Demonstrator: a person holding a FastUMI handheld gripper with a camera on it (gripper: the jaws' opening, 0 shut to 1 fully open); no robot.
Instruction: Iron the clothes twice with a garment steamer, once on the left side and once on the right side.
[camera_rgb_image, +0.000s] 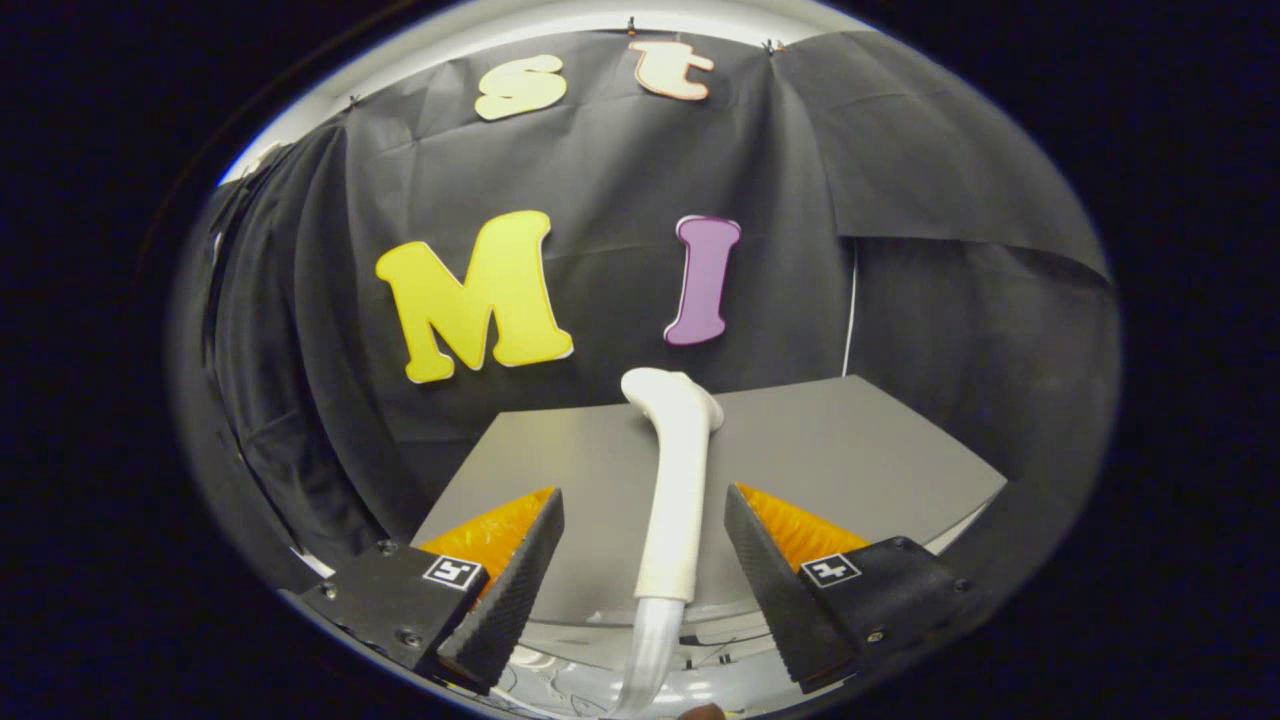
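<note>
The two-finger gripper (645, 560) is hanging with its jaws spread wide, gripping nothing, while the white plastic garment steamer head with its long smooth handle (678, 480) is standing upright in the gap between the fingers. Neither finger is touching the handle; there is clear space on both sides, a little more on the left than on the right. At the bottom of the handle a translucent ribbed hose (650, 650) is trailing down and away beneath the gripper. The steamer's bent nozzle end is pointing up and slightly right, reaching just above the far edge of the flat grey table (850, 450) that is spreading out beyond the fingers, with black cloth hanging behind it.

Judging from this, the step in hand is taking hold of the steamer, so the ironing passes are not yet beginning. No garment is showing ahead of the fingers. Doing the grasp well is probably calling for centring the handle between the pads first, then closing squarely on its straight middle section rather than on the hose joint or the curved neck, so the head is not twisting or slipping when it is carried to the clothes.
</note>
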